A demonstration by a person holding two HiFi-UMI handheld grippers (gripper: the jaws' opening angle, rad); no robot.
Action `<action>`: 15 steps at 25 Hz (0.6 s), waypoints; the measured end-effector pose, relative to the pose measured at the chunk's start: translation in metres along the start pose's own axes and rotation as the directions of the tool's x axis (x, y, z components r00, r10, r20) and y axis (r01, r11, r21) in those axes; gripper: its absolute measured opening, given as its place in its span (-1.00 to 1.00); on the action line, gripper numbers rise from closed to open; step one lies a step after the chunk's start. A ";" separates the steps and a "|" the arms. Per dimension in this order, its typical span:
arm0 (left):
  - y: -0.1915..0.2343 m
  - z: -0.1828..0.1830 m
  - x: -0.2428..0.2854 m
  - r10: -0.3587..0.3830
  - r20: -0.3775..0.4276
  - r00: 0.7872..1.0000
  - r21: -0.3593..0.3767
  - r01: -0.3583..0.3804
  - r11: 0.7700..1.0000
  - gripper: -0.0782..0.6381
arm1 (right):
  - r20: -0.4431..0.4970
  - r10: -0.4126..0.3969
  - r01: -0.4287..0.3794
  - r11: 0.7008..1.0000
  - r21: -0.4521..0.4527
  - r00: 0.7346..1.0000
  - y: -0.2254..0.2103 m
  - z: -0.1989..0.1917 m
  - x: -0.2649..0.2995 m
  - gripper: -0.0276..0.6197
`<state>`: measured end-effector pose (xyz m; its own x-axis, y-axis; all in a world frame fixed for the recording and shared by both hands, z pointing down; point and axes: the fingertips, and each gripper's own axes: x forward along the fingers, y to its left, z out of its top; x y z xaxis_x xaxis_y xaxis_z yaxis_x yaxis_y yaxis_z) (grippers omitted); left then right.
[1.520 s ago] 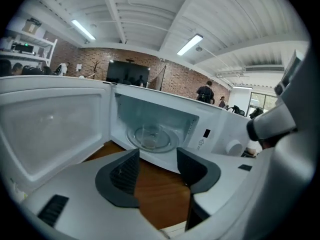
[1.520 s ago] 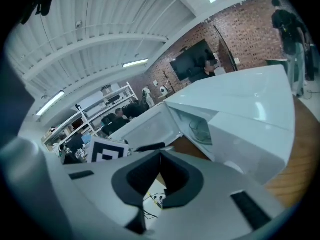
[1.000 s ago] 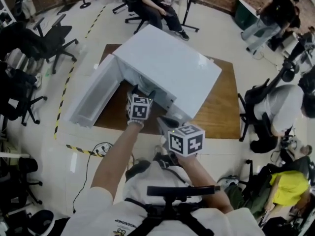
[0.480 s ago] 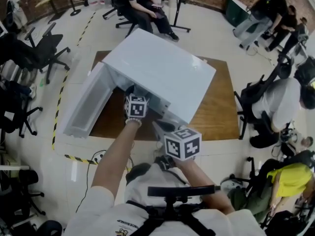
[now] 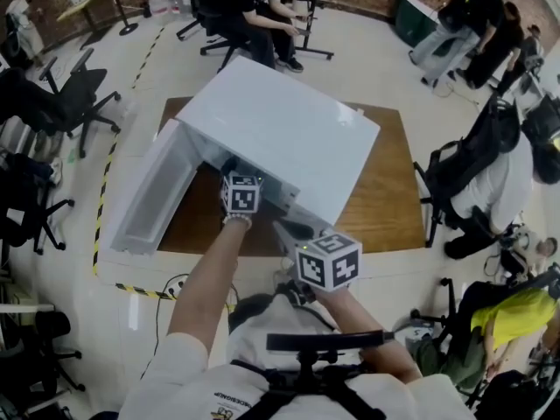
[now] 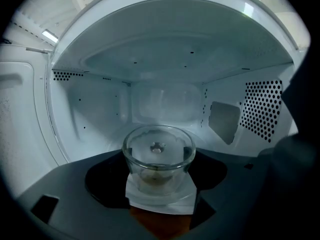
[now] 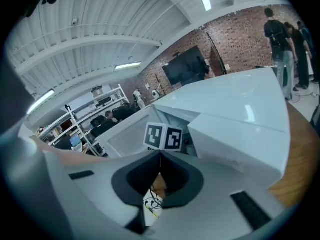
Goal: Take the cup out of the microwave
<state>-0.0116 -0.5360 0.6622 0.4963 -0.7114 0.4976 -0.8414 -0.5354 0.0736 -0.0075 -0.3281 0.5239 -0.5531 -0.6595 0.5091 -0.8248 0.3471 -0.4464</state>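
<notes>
Two grippers showed. Nearest, the right gripper was pinched together and empty, by the front edge of the microwave. The left gripper reached inside, jaws wide and closing around the glass cup at mid-floor. An off-centre squeeze might tip the slick cup.
</notes>
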 end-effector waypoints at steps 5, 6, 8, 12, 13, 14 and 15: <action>0.001 0.008 -0.018 -0.009 0.045 0.999 -0.016 0.010 1.000 0.19 | -0.005 -0.002 0.002 1.000 0.003 1.000 0.004 -0.002 -0.003 -0.90; 0.000 0.011 -0.024 -0.010 0.055 0.998 -0.014 0.011 1.000 0.19 | -0.003 -0.002 0.002 1.000 0.007 1.000 0.005 -0.001 -0.004 -0.90; -0.002 0.013 -0.038 -0.011 0.063 0.998 -0.010 0.011 1.000 0.19 | 0.002 0.002 -0.002 1.000 0.015 1.000 0.007 0.001 -0.006 -0.90; -0.014 0.009 -0.069 -0.025 0.068 0.997 -0.006 0.026 1.000 0.19 | 0.014 0.001 -0.002 0.999 0.036 1.000 0.008 0.004 -0.013 -0.90; -0.017 0.008 -0.078 -0.027 0.070 0.997 -0.003 0.027 1.000 0.19 | 0.015 -0.002 0.001 0.999 0.044 1.000 0.008 0.004 -0.015 -0.90; -0.019 0.007 -0.087 -0.027 0.071 0.997 -0.002 0.027 1.000 0.19 | 0.013 -0.005 0.004 0.999 0.052 1.000 0.008 0.004 -0.016 -0.90; -0.020 0.006 -0.097 -0.027 0.071 0.997 -0.004 0.028 1.000 0.19 | 0.010 -0.009 0.008 0.998 0.058 1.000 0.008 0.004 -0.016 -0.90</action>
<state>-0.0419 -0.4592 0.6069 0.5330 -0.7272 0.4325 -0.8282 -0.5531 0.0905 -0.0047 -0.3167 0.5092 -0.5447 -0.6694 0.5052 -0.8209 0.3026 -0.4843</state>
